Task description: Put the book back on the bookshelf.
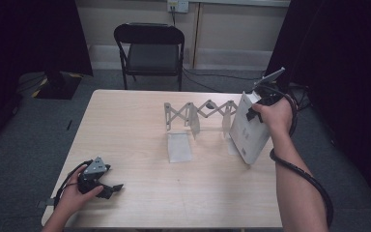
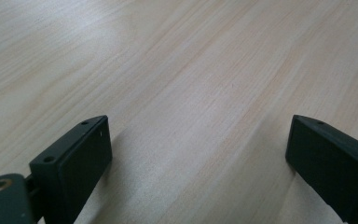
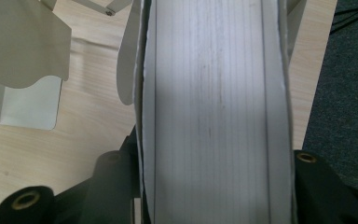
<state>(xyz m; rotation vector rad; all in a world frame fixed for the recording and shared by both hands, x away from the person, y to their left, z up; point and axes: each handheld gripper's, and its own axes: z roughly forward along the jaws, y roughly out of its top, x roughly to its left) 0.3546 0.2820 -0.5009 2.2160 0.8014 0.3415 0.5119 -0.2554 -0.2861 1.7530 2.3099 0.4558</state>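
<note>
White book (image 1: 248,129): one, clamped in right gripper (image 3: 214,186), near table edge (image 1: 270,193).
Rack (image 1: 198,113): one, beside book.
Left gripper (image 2: 198,158): fingers apart, bare wood between.

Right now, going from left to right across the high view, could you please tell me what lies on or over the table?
left gripper → flat white sheet → accordion-style book rack → white book clamped in the right gripper.

A recording lab or studio — black curtains (image 1: 29,34) on both sides, grey carpet (image 1: 24,140), a lone folding chair (image 1: 149,50) — one plain wooden table (image 1: 125,145).
</note>
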